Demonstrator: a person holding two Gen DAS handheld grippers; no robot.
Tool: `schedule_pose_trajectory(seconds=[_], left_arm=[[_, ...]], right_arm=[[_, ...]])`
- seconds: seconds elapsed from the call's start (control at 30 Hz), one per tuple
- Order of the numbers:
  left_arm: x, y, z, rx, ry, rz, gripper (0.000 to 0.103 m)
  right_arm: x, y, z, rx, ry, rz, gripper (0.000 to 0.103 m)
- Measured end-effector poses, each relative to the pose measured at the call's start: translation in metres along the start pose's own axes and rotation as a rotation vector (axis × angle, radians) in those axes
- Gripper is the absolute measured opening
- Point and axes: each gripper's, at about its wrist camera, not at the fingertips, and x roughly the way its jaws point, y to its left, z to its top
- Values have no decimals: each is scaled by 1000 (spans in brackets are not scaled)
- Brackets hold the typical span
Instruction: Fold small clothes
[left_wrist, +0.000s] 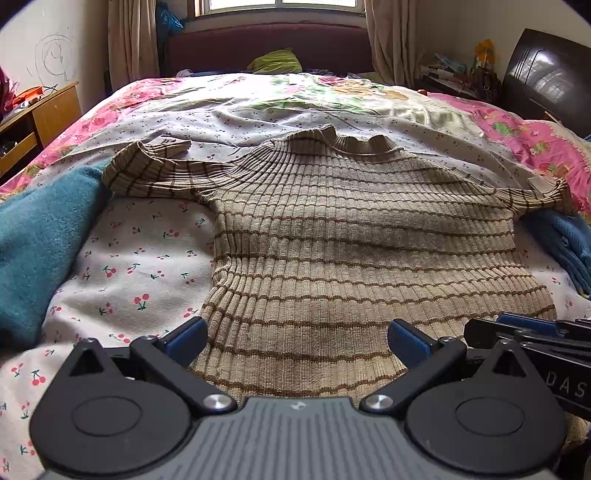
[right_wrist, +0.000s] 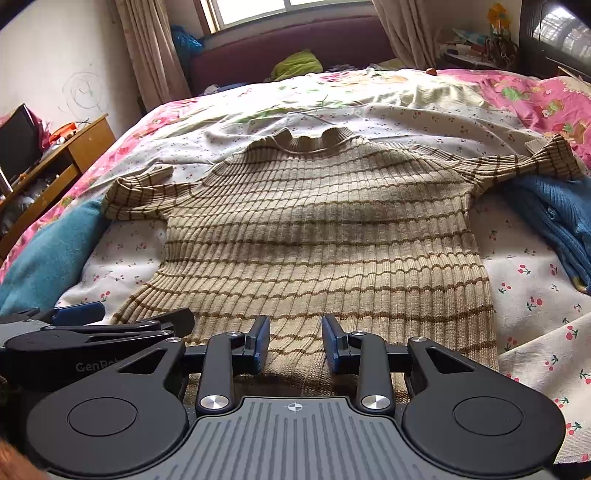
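Lying flat on the bed (left_wrist: 155, 236), sweater (left_wrist: 351, 240) running hem-to-collar straight away from both grippers. Hovering over the hem: left gripper (left_wrist: 297, 334) gaping wide, right gripper (right_wrist: 295, 339) part-open, neither gripping anything.

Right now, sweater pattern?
Beige ribbed sweater with thin brown horizontal stripes; clearest in the right wrist view.
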Motion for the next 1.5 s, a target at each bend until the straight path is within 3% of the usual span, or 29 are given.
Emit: schedule_pose_trajectory(seconds=[1.5], left_arm=[[2,-4,-2,21,20,19,103]], right_arm=[[3,-3,-3,19,7,9,31]])
